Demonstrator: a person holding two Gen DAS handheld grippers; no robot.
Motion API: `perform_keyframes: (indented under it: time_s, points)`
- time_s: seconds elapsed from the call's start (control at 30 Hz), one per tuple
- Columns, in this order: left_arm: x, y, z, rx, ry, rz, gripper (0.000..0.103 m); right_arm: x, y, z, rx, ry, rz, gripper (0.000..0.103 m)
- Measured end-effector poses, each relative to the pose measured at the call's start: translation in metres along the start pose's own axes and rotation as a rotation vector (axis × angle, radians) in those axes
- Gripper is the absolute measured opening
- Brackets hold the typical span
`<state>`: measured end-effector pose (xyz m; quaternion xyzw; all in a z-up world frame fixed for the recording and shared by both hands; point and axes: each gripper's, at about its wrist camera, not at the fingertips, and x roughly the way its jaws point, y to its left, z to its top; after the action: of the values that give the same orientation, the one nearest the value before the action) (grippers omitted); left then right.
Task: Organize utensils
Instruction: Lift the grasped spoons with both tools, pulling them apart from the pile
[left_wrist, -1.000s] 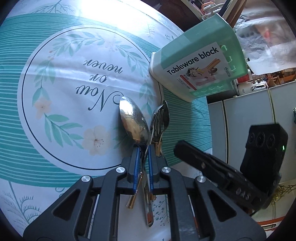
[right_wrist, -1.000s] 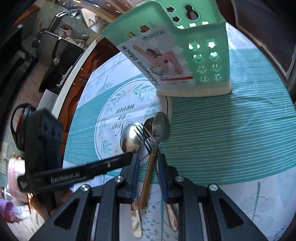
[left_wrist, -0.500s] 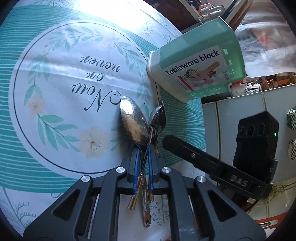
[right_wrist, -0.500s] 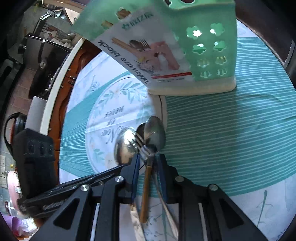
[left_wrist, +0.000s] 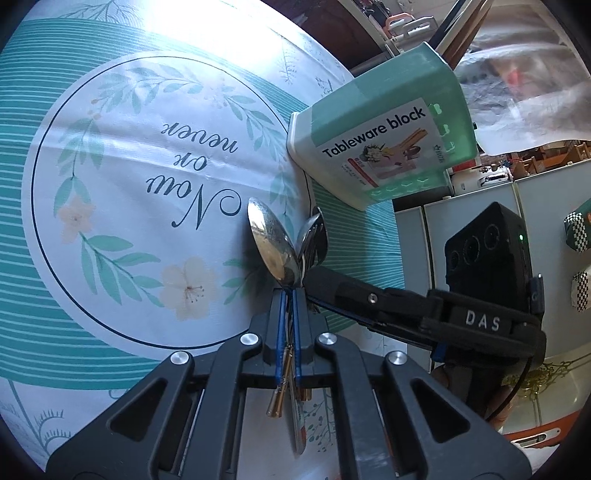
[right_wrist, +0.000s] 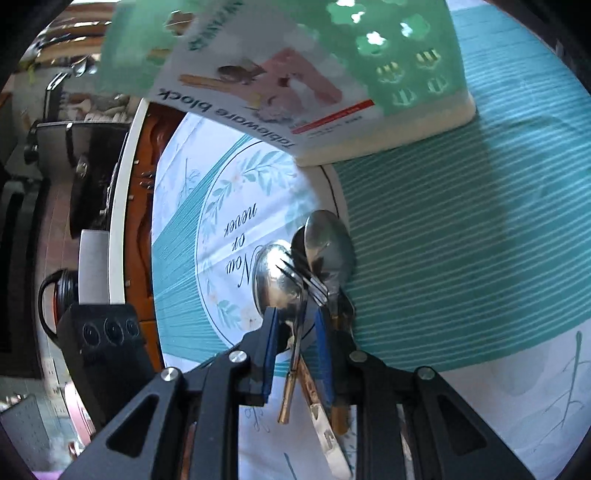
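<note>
Left wrist view: left gripper (left_wrist: 290, 295) pinches the shiny steel spoon-and-fork bundle (left_wrist: 284, 251); right gripper (right_wrist: 293, 321) fingers sit apart around it, so pieces could slip loose short of the far mint-green plastic tableware block (left_wrist: 384, 133).

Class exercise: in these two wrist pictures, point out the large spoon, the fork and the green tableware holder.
large spoon (left_wrist: 271, 242), left wrist view, on the shiny bowl.
fork (right_wrist: 304, 277), right wrist view, on the tines.
green tableware holder (left_wrist: 388, 107), left wrist view, on its green side wall above the label.
</note>
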<state>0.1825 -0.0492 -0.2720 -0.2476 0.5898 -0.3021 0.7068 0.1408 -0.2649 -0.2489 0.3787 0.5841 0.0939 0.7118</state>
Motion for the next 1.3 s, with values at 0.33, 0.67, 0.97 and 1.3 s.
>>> perform_keyframes:
  time_s: [0.33,0.67,0.97,1.3]
  points:
    - [-0.004,-0.001,0.002,0.01,0.021,0.037,0.002,0.001,0.014,0.007,-0.055,-0.002,-0.145,0.007]
    - [0.014,-0.004,0.012,-0.004,0.078,-0.033,0.004,-0.002,0.016,0.006,-0.116,0.025,-0.212,0.007]
    - [0.019,-0.005,0.015,0.013,0.048,-0.072,0.004,-0.009,0.004,0.009,-0.1,0.019,-0.201,0.006]
    - [-0.015,-0.033,-0.005,0.155,-0.07,0.098,0.0,-0.005,0.012,0.013,-0.103,0.06,-0.191,0.009]
